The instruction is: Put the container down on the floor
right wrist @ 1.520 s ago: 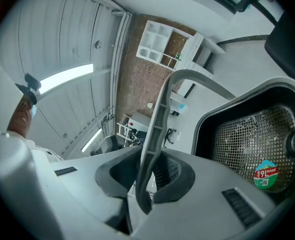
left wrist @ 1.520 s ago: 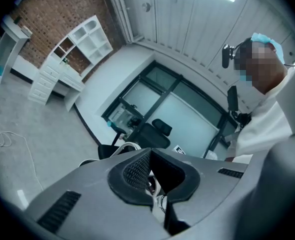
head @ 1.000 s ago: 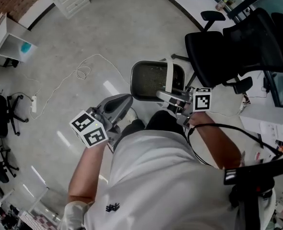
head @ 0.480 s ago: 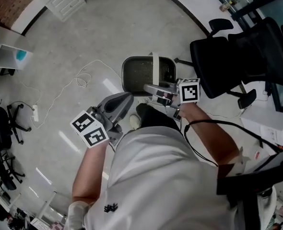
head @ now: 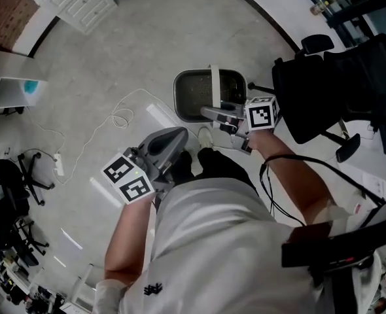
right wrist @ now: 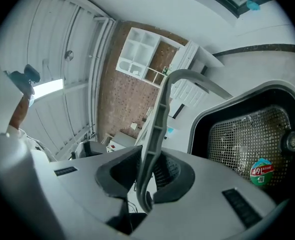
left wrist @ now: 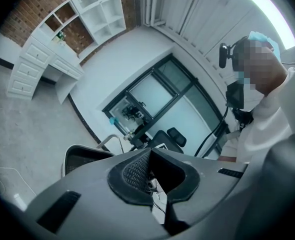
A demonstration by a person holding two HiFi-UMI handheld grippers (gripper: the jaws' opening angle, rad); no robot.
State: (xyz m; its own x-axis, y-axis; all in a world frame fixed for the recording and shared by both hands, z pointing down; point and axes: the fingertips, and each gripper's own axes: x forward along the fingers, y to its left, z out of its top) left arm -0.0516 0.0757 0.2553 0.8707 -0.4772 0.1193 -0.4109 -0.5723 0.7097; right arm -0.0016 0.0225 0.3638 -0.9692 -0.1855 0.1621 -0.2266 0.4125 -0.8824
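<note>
Far left there's a white drawer unit [head: 82,2] against the wall, and a thin white cable [head: 118,103] loops over the grey concrete floor [head: 147,38]. The left gripper [head: 170,139] hangs out in front of the person's white shirt [head: 212,241], pads pressed together with nothing in them. Next over is the dark mesh container with a grey rim [head: 196,90], low over the floor just ahead of the person's shoe [head: 206,136]. Can't tell if its base is touching down. The right gripper [head: 214,114] is pinching the container's pale grey handle [head: 214,84]. A black office chair [head: 337,77] sits off to the right.
</note>
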